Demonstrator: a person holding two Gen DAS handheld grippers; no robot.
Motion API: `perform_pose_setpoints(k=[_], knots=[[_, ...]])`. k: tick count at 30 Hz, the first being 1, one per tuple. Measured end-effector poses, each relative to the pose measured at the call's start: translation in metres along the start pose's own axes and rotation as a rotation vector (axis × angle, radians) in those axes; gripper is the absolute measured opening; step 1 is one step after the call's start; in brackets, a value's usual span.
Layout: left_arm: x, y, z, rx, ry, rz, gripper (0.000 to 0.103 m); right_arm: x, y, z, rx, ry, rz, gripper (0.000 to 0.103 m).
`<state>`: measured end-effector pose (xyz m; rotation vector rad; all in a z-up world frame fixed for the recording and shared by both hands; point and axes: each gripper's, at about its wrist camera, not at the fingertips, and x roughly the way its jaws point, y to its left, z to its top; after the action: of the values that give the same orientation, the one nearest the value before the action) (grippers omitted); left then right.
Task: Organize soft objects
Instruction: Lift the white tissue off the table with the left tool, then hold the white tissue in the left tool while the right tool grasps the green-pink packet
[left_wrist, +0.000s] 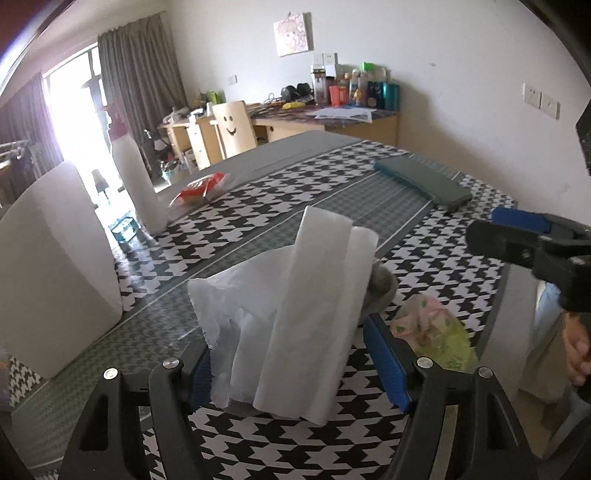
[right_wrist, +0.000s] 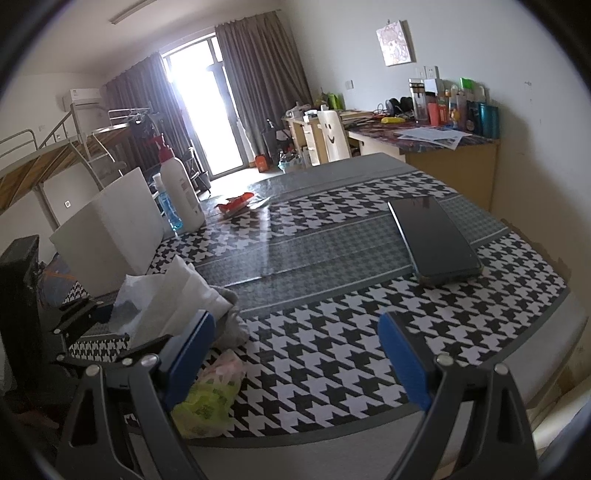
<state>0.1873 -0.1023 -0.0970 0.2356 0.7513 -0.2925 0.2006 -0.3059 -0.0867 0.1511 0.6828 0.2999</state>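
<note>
Between open left jaws, white tissue pack

Daylight blasts through the balcony door, totally blown out; the room's dimmer, fisheye bends both views' edges, corners go black.

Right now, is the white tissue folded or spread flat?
Folded. The white tissue stands in layered strips between the left gripper's open jaws, not flat on the table.

Open checked surface lies ahead of my right jaws. White tissues fill my left gap; the white box blocks leftward, perhaps the bottle too.
</note>
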Motion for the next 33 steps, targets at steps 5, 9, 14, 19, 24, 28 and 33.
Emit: perform_pose_setpoints(k=[5, 9, 14, 19, 24, 28, 33], knots=[[0.007, 0.001, -0.001, 0.005, 0.022, 0.006, 0.052, 0.001, -0.003, -0.001, 0.007, 0.006, -0.001, 0.093], [0.01, 0.009, -0.001, -0.043, 0.04, -0.015, 0.022, 0.002, -0.003, -0.003, 0.009, 0.015, 0.008, 0.093], [-0.005, 0.015, 0.001, -0.086, -0.002, -0.056, 0.017, 0.003, 0.001, -0.005, -0.009, 0.031, 0.016, 0.093], [-0.019, 0.021, 0.002, -0.117, -0.033, -0.097, 0.015, 0.005, 0.012, -0.012, -0.03, 0.053, 0.04, 0.093], [-0.032, 0.028, 0.003, -0.135, -0.061, -0.107, 0.015, 0.009, 0.023, -0.019, -0.063, 0.087, 0.061, 0.093], [-0.038, 0.031, 0.002, -0.143, -0.072, -0.137, 0.015, 0.01, 0.031, -0.018, -0.095, 0.071, 0.075, 0.093], [-0.04, 0.035, -0.003, -0.152, -0.072, -0.133, 0.01, 0.017, 0.041, -0.014, -0.17, 0.084, 0.047, 0.093]])
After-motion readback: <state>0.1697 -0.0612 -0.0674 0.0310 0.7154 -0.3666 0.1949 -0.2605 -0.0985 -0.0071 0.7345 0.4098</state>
